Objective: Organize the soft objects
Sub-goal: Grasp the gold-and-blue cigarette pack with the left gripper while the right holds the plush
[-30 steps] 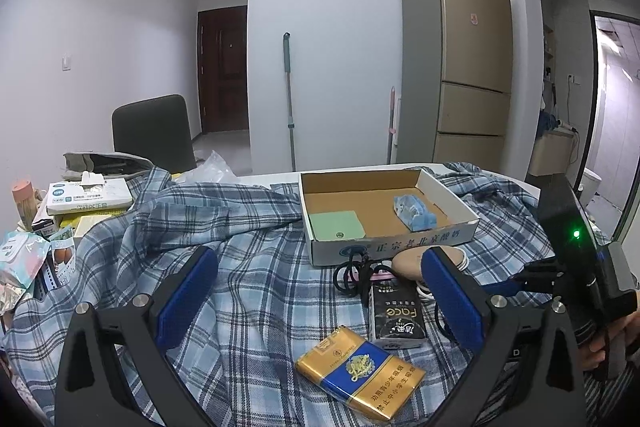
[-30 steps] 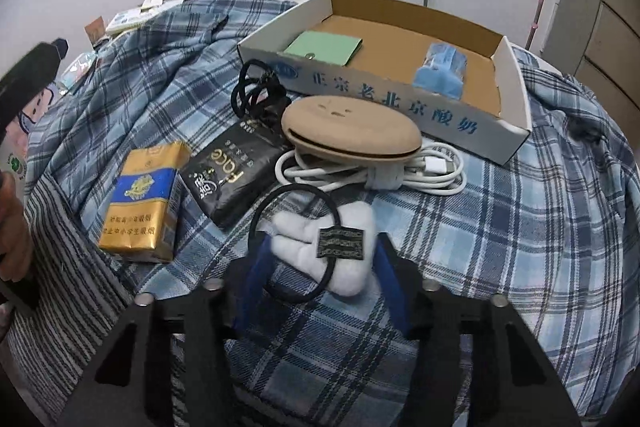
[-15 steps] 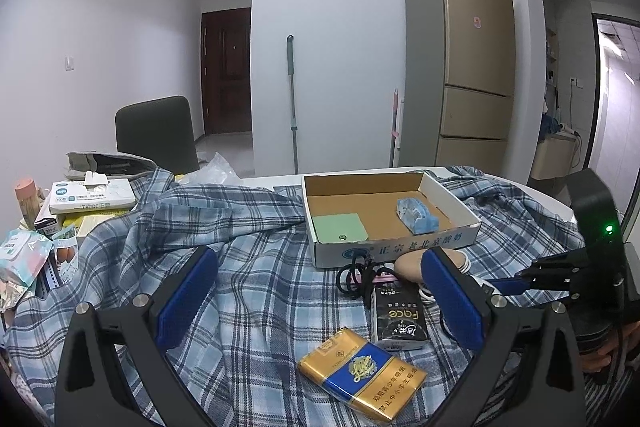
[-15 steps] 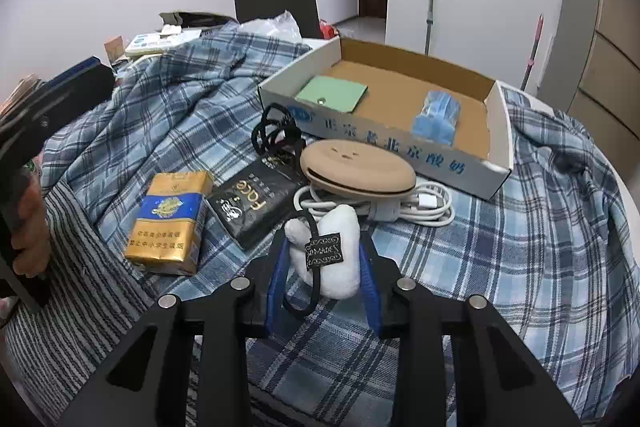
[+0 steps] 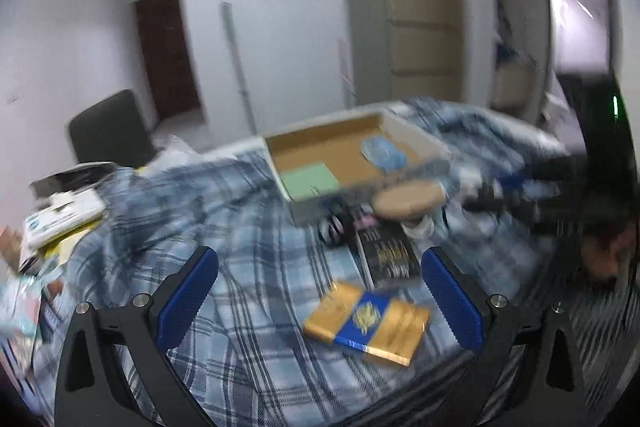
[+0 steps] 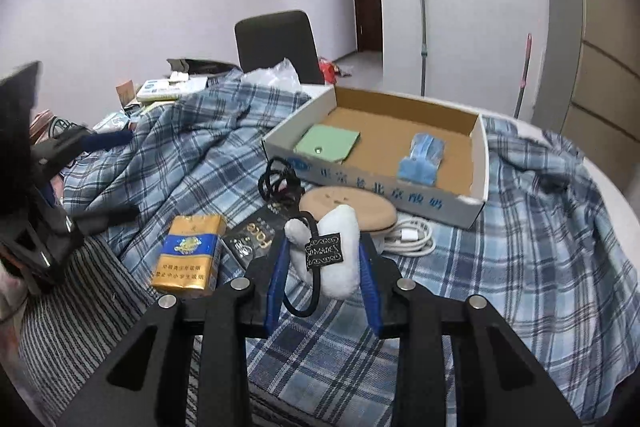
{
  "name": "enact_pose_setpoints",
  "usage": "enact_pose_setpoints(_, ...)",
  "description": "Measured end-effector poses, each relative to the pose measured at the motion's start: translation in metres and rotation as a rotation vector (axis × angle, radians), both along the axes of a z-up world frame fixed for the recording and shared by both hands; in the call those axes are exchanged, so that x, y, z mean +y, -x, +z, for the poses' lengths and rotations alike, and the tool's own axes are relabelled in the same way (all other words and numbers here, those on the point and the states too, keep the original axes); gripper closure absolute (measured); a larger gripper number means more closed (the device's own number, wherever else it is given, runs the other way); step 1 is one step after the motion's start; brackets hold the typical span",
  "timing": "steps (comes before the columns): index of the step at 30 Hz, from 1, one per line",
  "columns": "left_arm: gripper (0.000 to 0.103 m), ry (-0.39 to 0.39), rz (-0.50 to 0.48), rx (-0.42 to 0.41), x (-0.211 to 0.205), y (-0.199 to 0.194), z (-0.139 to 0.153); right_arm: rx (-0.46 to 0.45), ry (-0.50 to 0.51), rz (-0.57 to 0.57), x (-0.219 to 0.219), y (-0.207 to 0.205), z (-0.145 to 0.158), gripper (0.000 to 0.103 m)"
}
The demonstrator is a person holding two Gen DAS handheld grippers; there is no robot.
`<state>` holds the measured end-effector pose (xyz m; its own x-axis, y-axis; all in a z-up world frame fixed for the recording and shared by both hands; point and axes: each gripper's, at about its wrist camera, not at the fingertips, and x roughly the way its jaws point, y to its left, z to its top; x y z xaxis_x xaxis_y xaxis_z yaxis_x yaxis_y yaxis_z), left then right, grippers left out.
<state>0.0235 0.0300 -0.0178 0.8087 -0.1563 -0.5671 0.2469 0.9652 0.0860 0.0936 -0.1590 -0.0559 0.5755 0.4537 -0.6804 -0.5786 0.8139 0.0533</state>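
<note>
Right tongs (image 6: 323, 265) clamped on a white plush toy (image 6: 338, 255), blue pads pressed into both flanks, toy lifted off the plaid cloth (image 6: 520, 227). Looks light, squashy and apt to bulge or slip from a shallow pinch; best taken across the thick middle, as now, not by the black elastic loop (image 6: 308, 291) dangling below with its label. Tongs tilted forward and slightly down, pointed toward the cardboard box (image 6: 480, 155) farther ahead. Just past the toy: a tan oval pad (image 6: 360, 205) over a white cable (image 6: 412, 237); ahead and left, a black pouch (image 6: 252, 237) and a gold-blue pack (image 6: 188, 251). Inside the box, a green card (image 6: 326, 143) and a blue soft piece (image 6: 422, 157). Left tongs (image 5: 318, 299) spread wide, empty, hovering over the surface, view blurred.
</note>
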Motion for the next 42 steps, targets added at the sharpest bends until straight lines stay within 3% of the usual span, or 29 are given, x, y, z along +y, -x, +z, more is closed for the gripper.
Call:
enact_pose_setpoints(3, 0.0, -0.03, -0.121, 0.103, -0.002, -0.008, -0.011, -0.021, 0.002, 0.01, 0.002, 0.004, 0.003, 0.071)
enact_pose_setpoints(5, 0.0, -0.069, -0.099, 0.13, -0.003, -0.014, -0.014, -0.028, 0.002, 0.012, 0.001, 0.005, 0.003, 0.071)
enact_pose_setpoints(8, 0.0, -0.004, -0.142, 0.209, 0.001, -0.023, -0.017, -0.021, -0.011, 0.017, -0.001, 0.005, 0.003, 0.071)
enact_pose_setpoints(13, 0.0, -0.045, -0.265, 0.307, -0.013, -0.032, -0.031, -0.005, -0.029, 0.022, -0.003, 0.005, 0.002, 0.071)
enact_pose_setpoints(15, 0.0, -0.028, -0.308, 0.341, -0.015, -0.035, -0.037, -0.005, -0.03, 0.028, -0.003, 0.006, 0.002, 0.071)
enact_pose_setpoints(18, 0.0, -0.011, -0.37, 0.34, -0.018, -0.037, -0.04, -0.007, -0.029, 0.035, -0.002, 0.008, 0.002, 0.071)
enact_pose_setpoints(23, 0.0, -0.107, -0.379, 0.395, -0.033, -0.047, -0.056, -0.007, -0.032, 0.039, -0.002, 0.009, 0.002, 0.071)
enact_pose_setpoints(30, 0.0, -0.054, -0.356, 0.496, -0.024, -0.066, -0.075, -0.017, -0.025, 0.052, 0.0, 0.013, 0.003, 0.071)
enact_pose_setpoints(34, 0.011, -0.026, -0.376, 0.481, -0.021, -0.065, -0.073, -0.002, -0.024, 0.048, 0.0, 0.01, 0.001, 0.071)
enact_pose_setpoints(38, 0.011, -0.028, -0.372, 0.481, -0.021, -0.063, -0.073, 0.011, -0.036, 0.029, -0.003, 0.006, 0.0, 0.071)
enact_pose_setpoints(42, 0.012, -0.045, -0.362, 0.406, -0.018, -0.049, -0.061, 0.016, -0.036, 0.019, -0.004, 0.003, -0.002, 0.071)
